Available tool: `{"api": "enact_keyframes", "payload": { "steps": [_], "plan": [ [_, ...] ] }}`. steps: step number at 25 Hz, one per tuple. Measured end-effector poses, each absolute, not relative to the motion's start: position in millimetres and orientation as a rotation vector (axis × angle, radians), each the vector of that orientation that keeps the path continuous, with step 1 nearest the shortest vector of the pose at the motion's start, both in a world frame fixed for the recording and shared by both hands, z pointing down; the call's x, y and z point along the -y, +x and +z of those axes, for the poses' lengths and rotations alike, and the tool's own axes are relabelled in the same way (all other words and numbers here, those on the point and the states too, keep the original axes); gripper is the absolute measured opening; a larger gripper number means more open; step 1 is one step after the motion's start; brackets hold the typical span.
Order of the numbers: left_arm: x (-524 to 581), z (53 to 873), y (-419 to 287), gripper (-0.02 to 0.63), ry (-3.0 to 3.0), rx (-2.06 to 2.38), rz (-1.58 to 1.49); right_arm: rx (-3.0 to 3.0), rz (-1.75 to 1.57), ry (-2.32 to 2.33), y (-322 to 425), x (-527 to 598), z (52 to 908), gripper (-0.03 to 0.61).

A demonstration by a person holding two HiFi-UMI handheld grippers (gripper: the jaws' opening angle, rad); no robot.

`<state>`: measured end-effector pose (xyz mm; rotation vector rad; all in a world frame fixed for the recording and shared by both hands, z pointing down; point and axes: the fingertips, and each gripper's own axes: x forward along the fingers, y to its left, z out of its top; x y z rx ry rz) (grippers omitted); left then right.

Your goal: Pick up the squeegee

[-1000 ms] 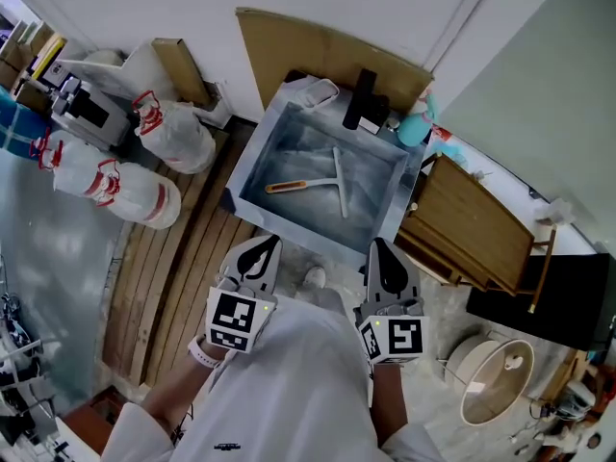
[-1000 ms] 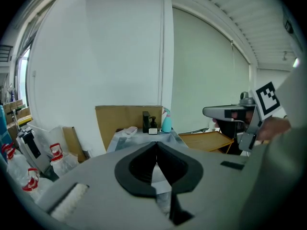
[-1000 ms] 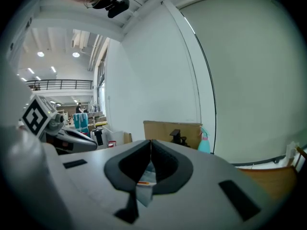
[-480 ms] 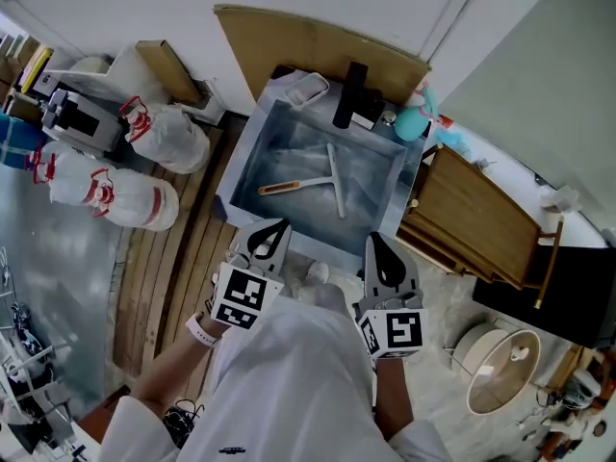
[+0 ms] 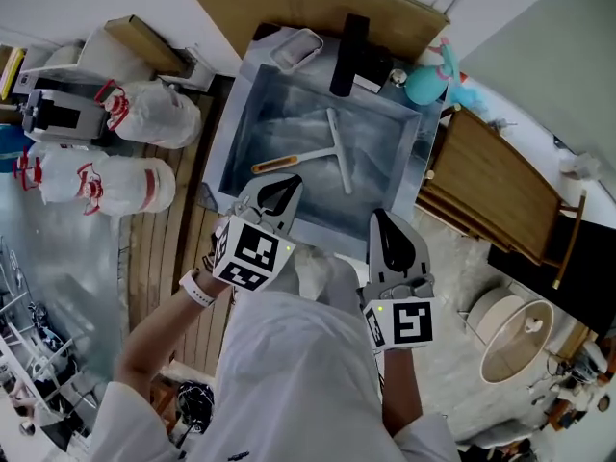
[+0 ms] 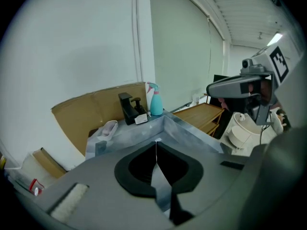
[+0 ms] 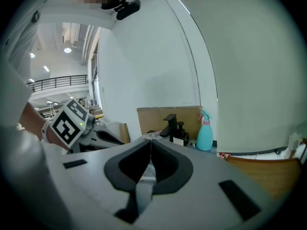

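Squeegee (image 5: 322,155) lay flat on the bottom of the sink (image 5: 229,147), a T shape: a long pale blade crossing a thin shaft that ended in an orange grip pointing toward the left wall. The sink was a square basin of dull grey metal with a mottled, brushed-looking floor and a broad flat rim.

The left gripper (image 5: 279,189) hung over the near rim, its black teardrop-shaped jaws pressed together with nothing between them; the left gripper view showed only a hairline seam where the pads met. The right gripper (image 5: 383,221) sat just outside the near right corner, its jaws likewise closed and empty. Each carried a cube with black-and-white square markers. Neither touched the squeegee, which lay beyond the left gripper's tips.

On the far rim stood a blocky black faucet (image 5: 348,41), an oval translucent soap dish (image 5: 296,49) to its left and a rounded teal spray bottle (image 5: 423,83) to its right. A brown cardboard sheet (image 5: 308,3) leaned against the white wall behind. To the right was a slatted wooden rack (image 5: 491,195). To the left, bulging white sacks (image 5: 144,114) with red ties lay on wooden floor slats (image 5: 164,248).
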<state>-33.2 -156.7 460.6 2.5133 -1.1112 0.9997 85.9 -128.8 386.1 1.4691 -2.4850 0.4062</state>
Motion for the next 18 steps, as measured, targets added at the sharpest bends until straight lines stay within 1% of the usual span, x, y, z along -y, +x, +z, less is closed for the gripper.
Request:
{"api": "enact_keyframes", "payload": {
  "steps": [8, 13, 14, 15, 16, 18],
  "plan": [
    [189, 546, -24, 0.008, 2.553, 0.825, 1.281, 2.431, 0.474, 1.510, 84, 158, 422, 0.006],
    [200, 585, -21, 0.012, 2.541, 0.712, 1.334, 2.433, 0.486, 1.475, 73, 166, 438, 0.006],
    [203, 593, -19, 0.040, 2.534, 0.699, 1.337, 2.429, 0.491, 1.475, 72, 168, 442, 0.006],
    [205, 601, -18, 0.087, 2.525, 0.688, 1.345, 2.423, 0.496, 1.477, 71, 170, 447, 0.006],
    [208, 609, -17, 0.100, 2.516, 0.682, 1.358, 2.416, 0.504, 1.480, 71, 171, 452, 0.006],
    [212, 625, -16, 0.100, 2.503, 0.669, 1.392, 2.406, 0.522, 1.491, 71, 172, 460, 0.006]
  ]
}}
